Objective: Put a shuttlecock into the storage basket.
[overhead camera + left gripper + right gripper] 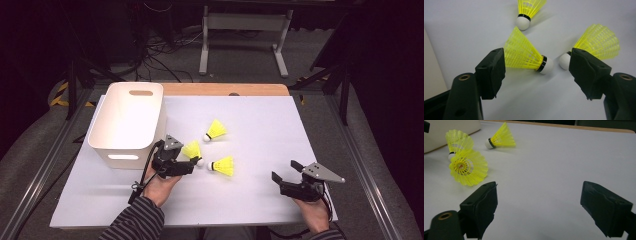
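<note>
Three yellow mesh-skirted, round-capped shuttlecocks (192, 150); smooth white table (260, 125).

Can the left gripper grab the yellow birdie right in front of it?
Probably yes. The left gripper has its jaws open on either side of the nearest birdie, and nothing lies between them on the white table.

Yellow shuttlecocks (193, 149), seemingly white-tipped; white bin (127, 122).
</note>
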A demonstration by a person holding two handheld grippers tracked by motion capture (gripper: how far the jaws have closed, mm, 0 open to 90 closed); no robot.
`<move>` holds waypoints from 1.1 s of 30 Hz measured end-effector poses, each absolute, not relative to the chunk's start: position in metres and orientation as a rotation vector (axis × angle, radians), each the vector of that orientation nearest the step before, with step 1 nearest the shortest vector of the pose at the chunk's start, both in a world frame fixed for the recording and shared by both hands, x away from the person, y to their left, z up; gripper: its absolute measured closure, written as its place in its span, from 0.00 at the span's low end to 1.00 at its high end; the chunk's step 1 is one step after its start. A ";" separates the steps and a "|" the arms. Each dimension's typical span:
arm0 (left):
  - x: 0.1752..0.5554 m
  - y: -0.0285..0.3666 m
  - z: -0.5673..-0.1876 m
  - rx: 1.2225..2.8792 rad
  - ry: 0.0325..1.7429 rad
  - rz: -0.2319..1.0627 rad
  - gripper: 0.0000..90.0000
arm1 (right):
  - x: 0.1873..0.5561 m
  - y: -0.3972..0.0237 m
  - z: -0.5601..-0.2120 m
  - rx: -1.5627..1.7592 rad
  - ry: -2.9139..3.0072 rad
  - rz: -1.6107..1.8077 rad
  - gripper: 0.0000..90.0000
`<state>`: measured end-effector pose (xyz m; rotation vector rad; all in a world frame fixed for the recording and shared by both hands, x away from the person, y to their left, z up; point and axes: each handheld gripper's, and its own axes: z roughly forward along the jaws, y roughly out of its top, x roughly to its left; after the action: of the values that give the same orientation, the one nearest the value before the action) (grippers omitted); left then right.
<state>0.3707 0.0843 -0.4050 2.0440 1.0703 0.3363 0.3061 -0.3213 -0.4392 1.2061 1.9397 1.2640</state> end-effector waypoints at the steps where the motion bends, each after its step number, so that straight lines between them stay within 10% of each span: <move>1: 0.372 0.084 -0.405 2.050 1.070 0.343 0.34 | 0.306 -0.321 -0.439 1.205 1.940 1.264 0.16; 33: 0.409 0.059 -0.390 2.166 1.148 0.346 0.33 | 0.307 -0.321 -0.439 1.197 1.947 1.272 0.16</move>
<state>0.4088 0.0589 -0.3901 2.1659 1.1478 0.3457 0.3066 -0.3213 -0.4389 1.1971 1.9471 1.2721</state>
